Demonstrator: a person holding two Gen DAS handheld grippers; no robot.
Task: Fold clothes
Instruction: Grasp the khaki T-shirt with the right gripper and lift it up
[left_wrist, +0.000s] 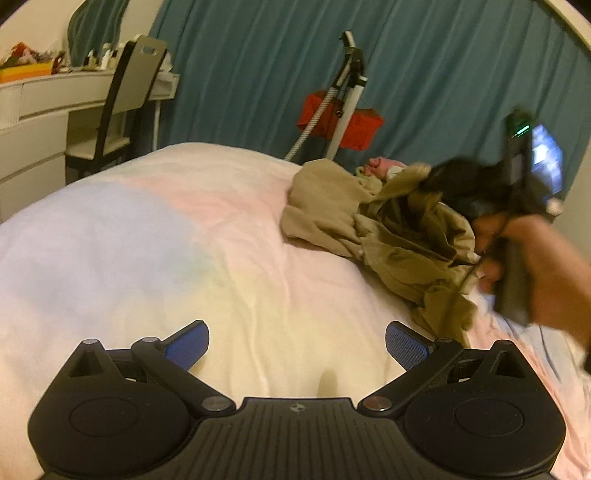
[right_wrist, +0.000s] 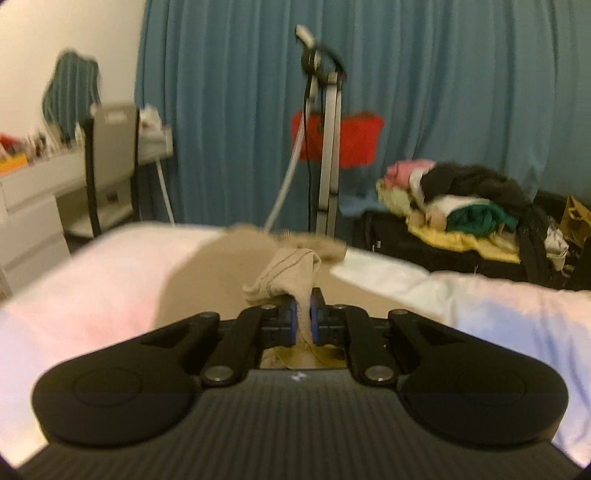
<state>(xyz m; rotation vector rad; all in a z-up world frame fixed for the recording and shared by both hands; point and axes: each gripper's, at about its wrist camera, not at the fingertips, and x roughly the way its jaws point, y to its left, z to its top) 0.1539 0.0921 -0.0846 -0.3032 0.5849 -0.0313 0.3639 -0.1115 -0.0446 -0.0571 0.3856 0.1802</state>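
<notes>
Black left gripper (left_wrist: 297, 345) — blue pads (left_wrist: 188, 341), silver screws

My left gripper (left_wrist: 297, 345) hangs with its blue pads (left_wrist: 188, 343) spread wide apart, nothing between them, angled somewhat downward. My right gripper (right_wrist: 303, 317) has its jaws drawn nearly together, pinching a fold of tan garment (right_wrist: 284, 269) between the pads. From the left wrist view, my right hand (left_wrist: 535, 258) wraps the gripper's handle, blurred.

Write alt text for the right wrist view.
The right gripper is shut on a fold of tan garment lying on a pale bed. Behind stand a teal curtain and a clothes pile.
</notes>
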